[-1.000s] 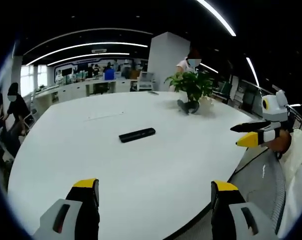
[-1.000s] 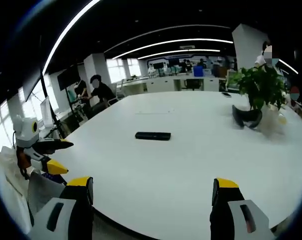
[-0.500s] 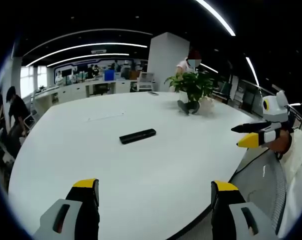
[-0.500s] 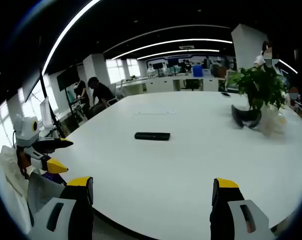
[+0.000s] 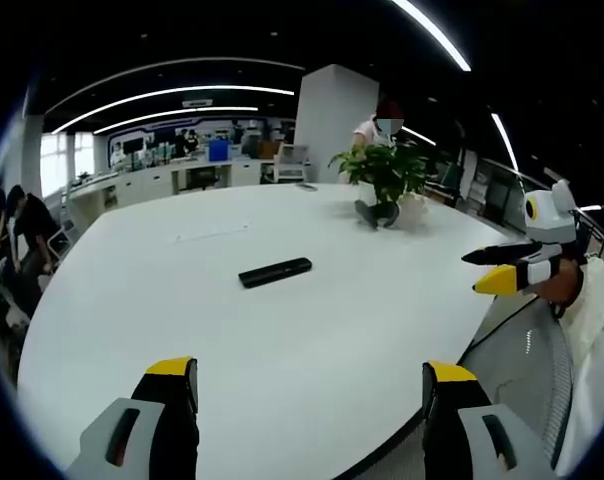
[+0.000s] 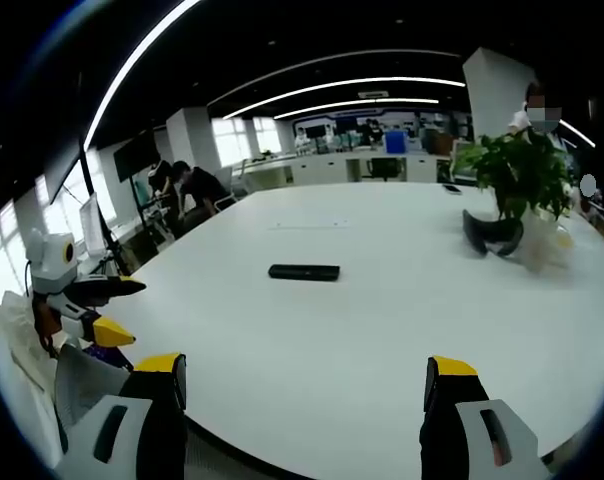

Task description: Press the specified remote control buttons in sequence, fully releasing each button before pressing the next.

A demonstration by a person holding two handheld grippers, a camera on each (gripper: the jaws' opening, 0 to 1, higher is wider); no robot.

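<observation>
Left gripper view: I'm looking across the big white table (image 5: 312,330) and the black remote control (image 5: 274,271) lies flat out in the middle of it, well ahead of my jaws, nothing near it. Beyond it, toward the far edge, sits the potted plant (image 5: 384,172), with a person (image 5: 374,128) standing behind it by the white pillar (image 5: 334,120). Off to the right of this view I can see my right gripper (image 5: 500,266) hovering past the table's edge, yellow-tipped jaws apart, above a grey mesh chair back (image 5: 517,360).

Right gripper view gives me the other side of the room: the remote control (image 6: 304,272) again lies alone mid-table (image 6: 382,340), the plant (image 6: 522,180) now to the right, and a bright row of windows (image 6: 244,135) with a person (image 6: 190,190) bent over near a desk at the left. Here the left gripper (image 6: 117,310) shows at the left edge, off the table, jaws parted.

My own claws: the left gripper (image 5: 307,375) has its two jaws spread wide, holding nothing, touching nothing, hanging over the near table edge. The right gripper (image 6: 304,375) is the same, wide apart, nothing between the tips, well short of the remote.
</observation>
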